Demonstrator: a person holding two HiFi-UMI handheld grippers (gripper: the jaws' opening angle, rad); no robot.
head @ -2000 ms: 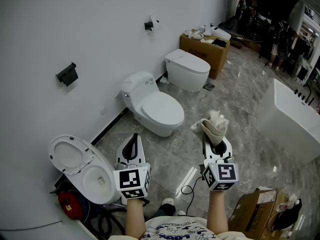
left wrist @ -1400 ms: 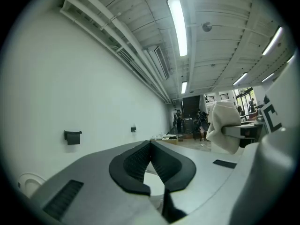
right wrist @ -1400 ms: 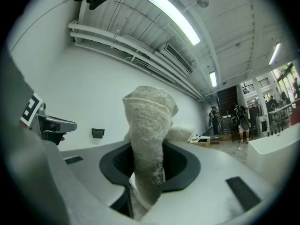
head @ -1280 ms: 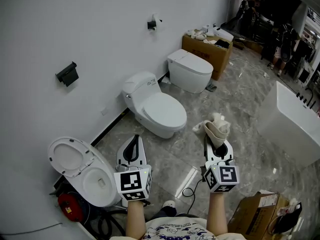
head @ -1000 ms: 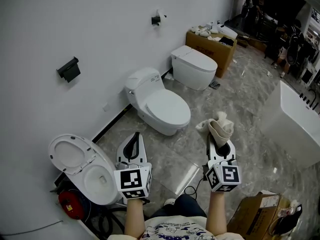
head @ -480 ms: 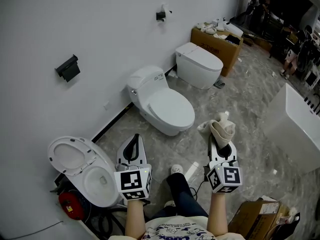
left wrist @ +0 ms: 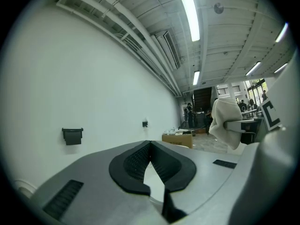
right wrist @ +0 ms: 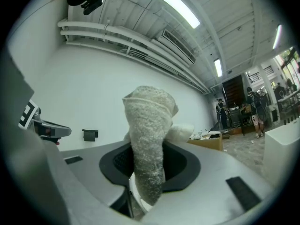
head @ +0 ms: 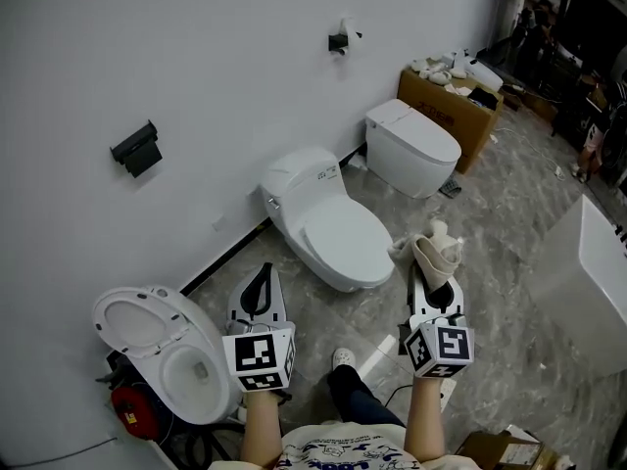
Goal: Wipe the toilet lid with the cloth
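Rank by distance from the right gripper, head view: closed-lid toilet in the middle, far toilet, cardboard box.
1. closed-lid toilet: just ahead and to the left of the right gripper, whose fingers hold the cloth.
2. far toilet: further along the wall, roughly straight ahead.
3. cardboard box: beyond that toilet, at the far end.

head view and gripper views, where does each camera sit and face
Head view: on the head, facing steeply down at floor and toilets; shows both forearms, left gripper, right gripper.
Left gripper view: on the left gripper, facing along its shut jaws to the wall.
Right gripper view: on the right gripper, facing along jaws shut on the cloth.
Shared: both gripper views show the wall holder.
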